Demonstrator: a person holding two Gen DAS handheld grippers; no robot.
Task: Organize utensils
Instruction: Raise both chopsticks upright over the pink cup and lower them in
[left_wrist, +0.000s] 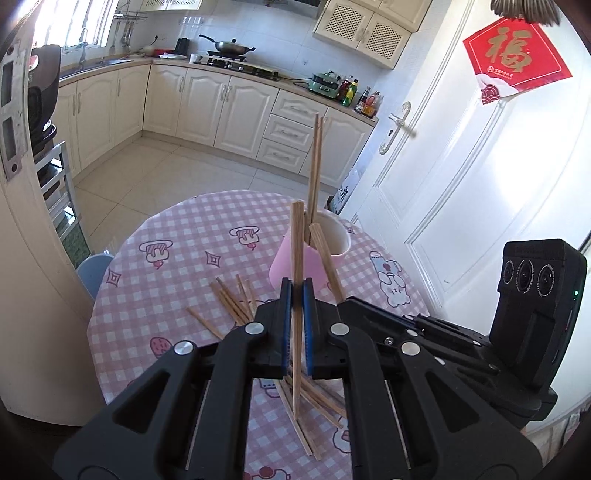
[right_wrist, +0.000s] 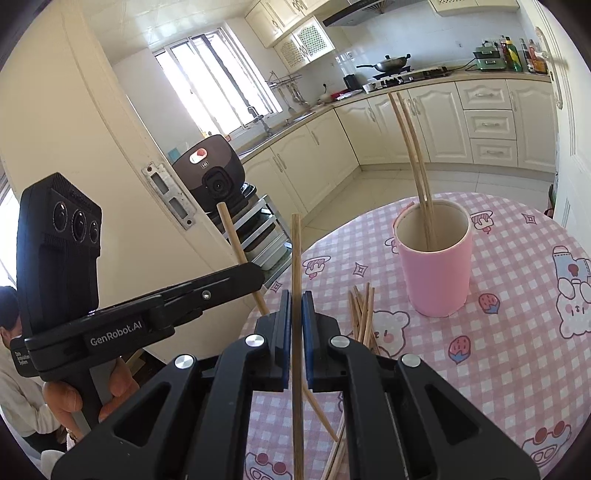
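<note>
Cream kitchen cabinets (left_wrist: 207, 107) and a tiled floor are seen behind a round table (left_wrist: 155, 291) covered with a pink checked cloth printed with cartoon figures. At the far left of the right wrist view, a hand (right_wrist: 70, 402) is seen wrapped around the handle of the left gripper (left_wrist: 296, 291), whose black camera block rises above it. Its blue-padded jaws are closed on a single wooden chopstick (left_wrist: 296, 280), which is held nearly upright, its top end above the jaws and its lower end hanging below them over the table.

Loose chopsticks (left_wrist: 232, 302) are scattered flat on the cloth, some just left of the left gripper and more beneath it. Further right, a pink cup (right_wrist: 436, 266) with a pale inside is seen standing upright on the table; two chopsticks (right_wrist: 413, 147) are already propped in it, leaning together against the rim and reaching well above it.

The right gripper (right_wrist: 296, 306) is likewise clamped on one chopstick (right_wrist: 296, 258), held close to vertical between the pads. More loose chopsticks (right_wrist: 362, 314) are seen on the cloth between this gripper and the cup. At the right, a white door (left_wrist: 461, 177) with a red paper decoration (left_wrist: 513, 62) is visible.
</note>
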